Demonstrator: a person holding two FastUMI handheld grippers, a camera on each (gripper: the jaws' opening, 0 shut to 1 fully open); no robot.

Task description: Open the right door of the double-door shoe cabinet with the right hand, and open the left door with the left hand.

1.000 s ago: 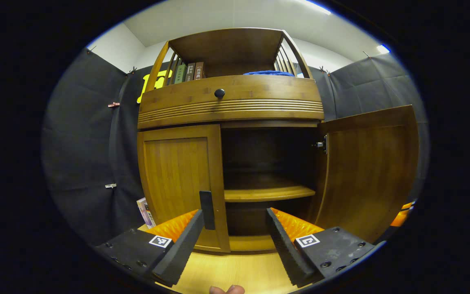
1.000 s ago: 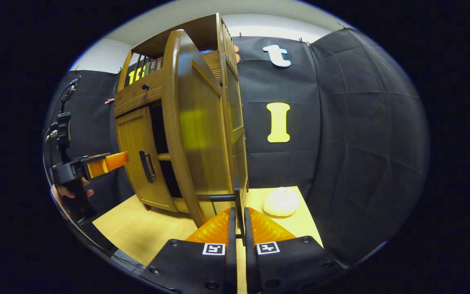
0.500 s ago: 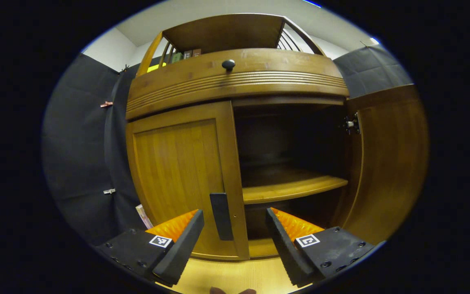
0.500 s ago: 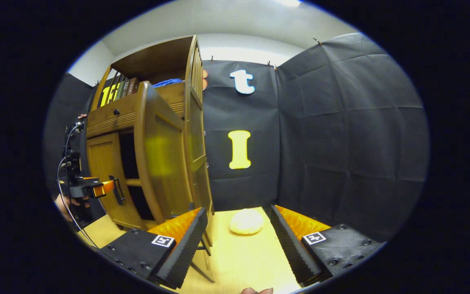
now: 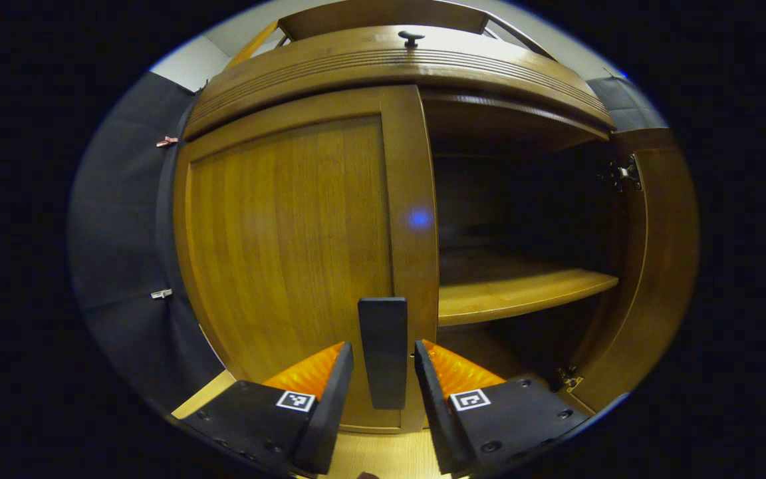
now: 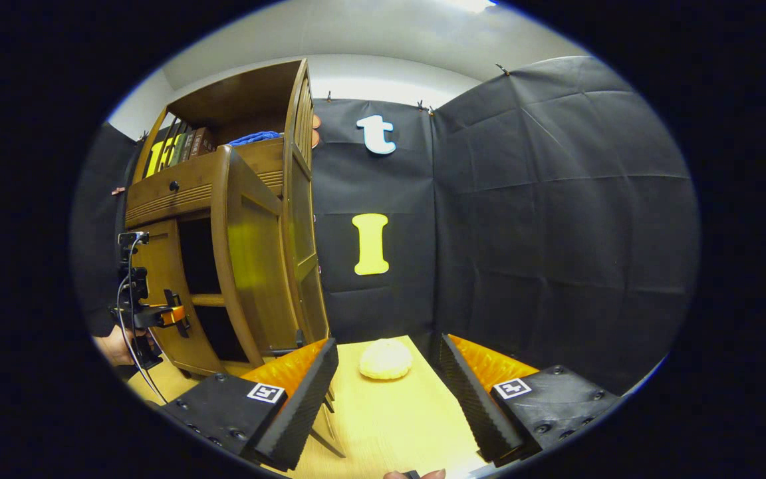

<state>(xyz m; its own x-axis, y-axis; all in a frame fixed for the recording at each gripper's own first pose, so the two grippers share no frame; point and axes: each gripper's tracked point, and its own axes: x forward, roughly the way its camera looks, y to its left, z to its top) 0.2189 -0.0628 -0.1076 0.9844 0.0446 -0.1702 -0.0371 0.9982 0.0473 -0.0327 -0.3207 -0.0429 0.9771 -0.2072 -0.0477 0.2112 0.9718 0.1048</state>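
R door (image 6: 253, 266) swung wide, done | R hand-held gripper (image 6: 386, 392) spread, off it | L hand-held gripper (image 5: 383, 392) spread astride L door handle (image 5: 383, 351), lined up to pinch + pull

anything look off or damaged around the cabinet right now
Nothing stands out. The right door stands swung open with its hinge intact, the left door sits shut and square, and its handle lies between the left hand-held gripper's fingers. The inner shelf looks level.

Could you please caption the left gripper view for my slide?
Left claw, open, straddles the handle of the closed left door; right door stands open.
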